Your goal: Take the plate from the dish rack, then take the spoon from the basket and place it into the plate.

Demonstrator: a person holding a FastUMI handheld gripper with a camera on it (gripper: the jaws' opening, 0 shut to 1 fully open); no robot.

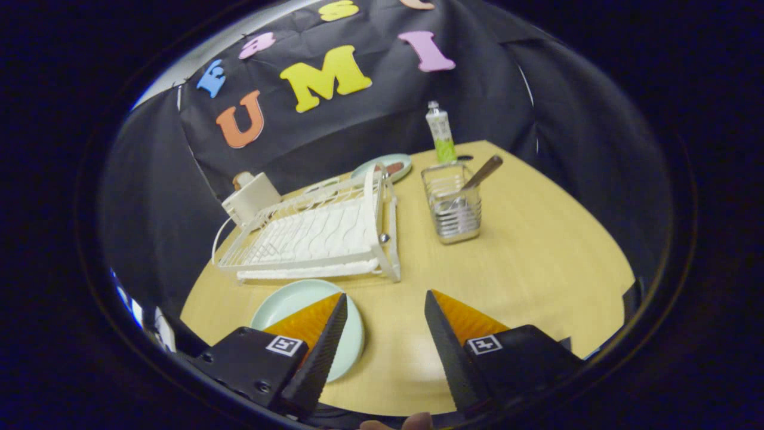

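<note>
We held the gripper [385, 298] with its fingers spread apart and nothing between them, above the table [537, 263]. The plate [280, 301] lay flat on the table under one finger, just before the dish rack [316, 236]. Beyond them the spoon [477, 176] leaned in the basket [452, 206].

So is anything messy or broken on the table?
Nothing looks spilled or broken. The dish rack sits flat with no dishes in it, the spoon leans in the wire basket, and a pale plate lies on the table by the open gripper, one finger over it.
</note>
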